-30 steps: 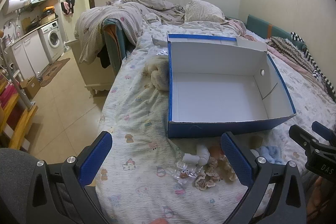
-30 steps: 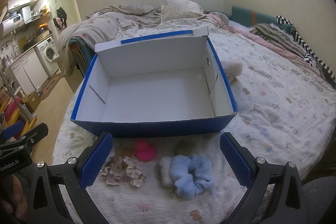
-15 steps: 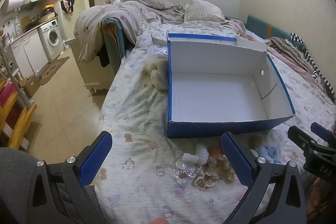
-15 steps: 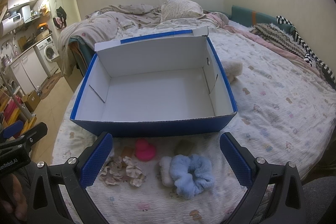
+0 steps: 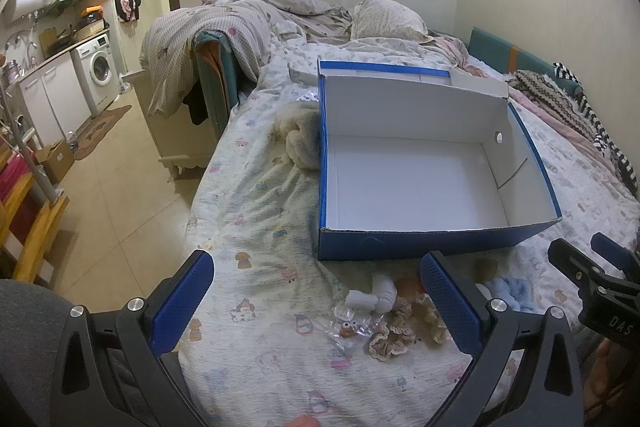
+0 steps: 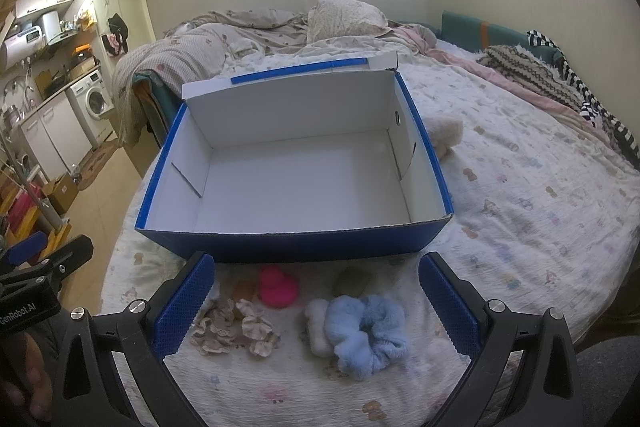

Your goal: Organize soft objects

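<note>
While both grippers are hovering above the near edge of the bed, the soft things are lying in a loose row on the patterned sheet (image 6: pixel 520 187), just in front of the blue cardboard box (image 6: pixel 296 247).

In the right wrist view, the right gripper (image 6: pixel 316 303) is pointing forward toward 12 o'clock with its jaws standing wide apart and nothing between them. Framed by its blue pads are one light-blue scrunchie (image 6: pixel 368 335), one small white fluffy piece (image 6: pixel 318 327) touching it at its 9 o'clock, one pink rounded toy (image 6: pixel 278 285) at 11 o'clock, one beige frilly scrunchie (image 6: pixel 232 327) farther toward 9 o'clock, and one dull brown pad (image 6: pixel 352 281) close to the box wall. What the tan thing behind the frilly scrunchie is, I cannot tell.

In the left wrist view, the left gripper (image 5: pixel 316 303) is likewise gaping wide and holding nothing, angled toward 1 o'clock. Ahead of it are lying one white stuffed piece (image 5: pixel 372 297), the frilly scrunchie (image 5: pixel 390 335) and a small clear packet (image 5: pixel 348 327). The right gripper's black frame is showing at 3 o'clock.

The box is sitting open with its white inside bare and its lid flap standing up at the far side. One cream fluffy bundle (image 5: pixel 300 143) is resting against its wall at 10 o'clock. One pillow (image 6: pixel 346 21) and a rumpled duvet (image 6: pixel 192 55) are lying at the head of the bed, and one washing machine (image 5: pixel 98 71) is standing far off at 9 o'clock.
</note>
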The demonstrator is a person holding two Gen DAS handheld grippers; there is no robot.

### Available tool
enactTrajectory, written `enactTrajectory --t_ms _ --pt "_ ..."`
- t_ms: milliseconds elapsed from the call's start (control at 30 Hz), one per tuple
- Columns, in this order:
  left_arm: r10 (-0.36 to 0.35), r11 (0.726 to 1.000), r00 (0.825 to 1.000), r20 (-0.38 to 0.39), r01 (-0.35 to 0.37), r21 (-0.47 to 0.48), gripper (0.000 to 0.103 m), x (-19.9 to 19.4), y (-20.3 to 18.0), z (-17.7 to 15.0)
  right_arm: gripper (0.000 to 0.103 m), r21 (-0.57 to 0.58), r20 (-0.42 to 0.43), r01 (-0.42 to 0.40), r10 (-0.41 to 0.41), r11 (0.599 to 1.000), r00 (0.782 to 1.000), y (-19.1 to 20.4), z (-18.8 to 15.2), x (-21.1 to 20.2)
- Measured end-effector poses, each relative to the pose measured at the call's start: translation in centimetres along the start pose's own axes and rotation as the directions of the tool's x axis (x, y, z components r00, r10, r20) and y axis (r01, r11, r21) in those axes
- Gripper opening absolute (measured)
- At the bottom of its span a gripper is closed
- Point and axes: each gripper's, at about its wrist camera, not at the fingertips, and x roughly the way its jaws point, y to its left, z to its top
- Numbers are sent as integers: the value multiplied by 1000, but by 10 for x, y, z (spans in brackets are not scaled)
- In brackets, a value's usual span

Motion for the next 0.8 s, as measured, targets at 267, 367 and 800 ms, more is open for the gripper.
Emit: enactTrajectory --t_ms 267,367,800 --pt "-3 1000 1000 -1 3 -1 103 0 0 0 103 1 -1 1 -1 1000 1000 0 0 0" --pt "-2 1000 1000 -1 2 0 103 0 0 0 103 2 -1 0 0 1000 1000 -1 0 0" --pt "-4 1000 1000 -4 4 -3 103 1 1 -1 103 -1 -3 1 -1 1000 1000 0 0 0"
